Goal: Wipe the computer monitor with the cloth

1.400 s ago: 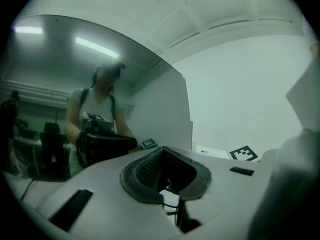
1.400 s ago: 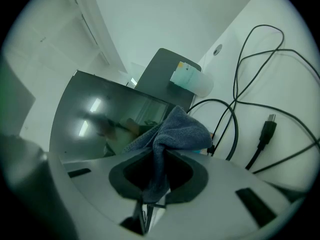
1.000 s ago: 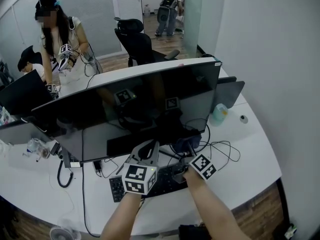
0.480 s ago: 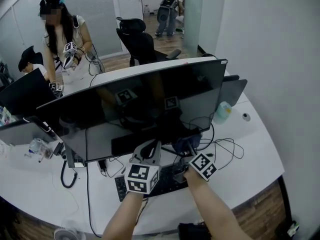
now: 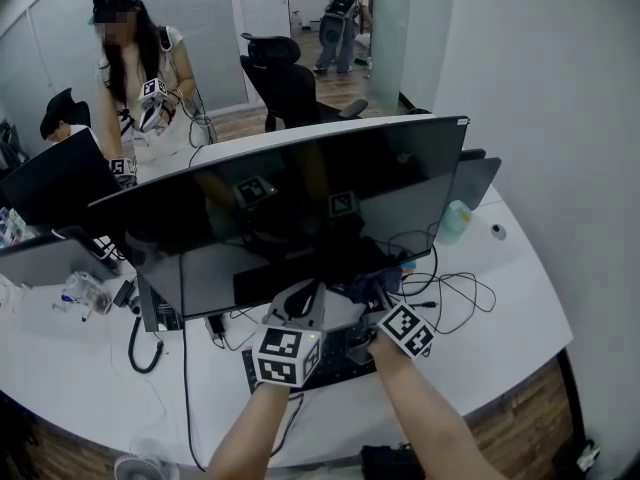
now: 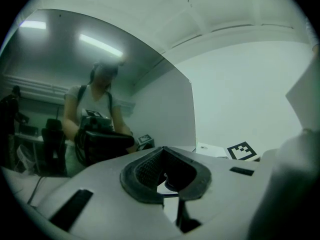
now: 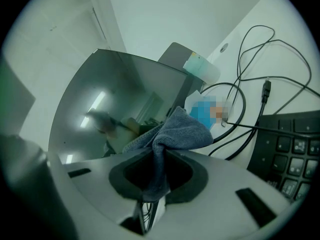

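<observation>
Clamped on the blue-grey cloth [image 7: 176,132], the right gripper [image 7: 159,158] sits just below the wide monitor [image 5: 300,203], whose screen spans sideways directly ahead and above; the left gripper [image 6: 163,153] alongside is closed on nothing.

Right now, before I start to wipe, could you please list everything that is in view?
monitor: one, dark, middle of the desk
cloth: one, grey-blue, between the right gripper's jaws
keyboard: one, black, in front of the monitor
cables: several, black, right of the keyboard
container: one, pale green, right of the monitor
desk: one, white, curved
second screen: one, black, far left
office chair: one, black, behind the desk
standing person: one, light top, behind the desk
left gripper: one, grey, shut, empty
right gripper: one, grey, shut on the cloth
</observation>
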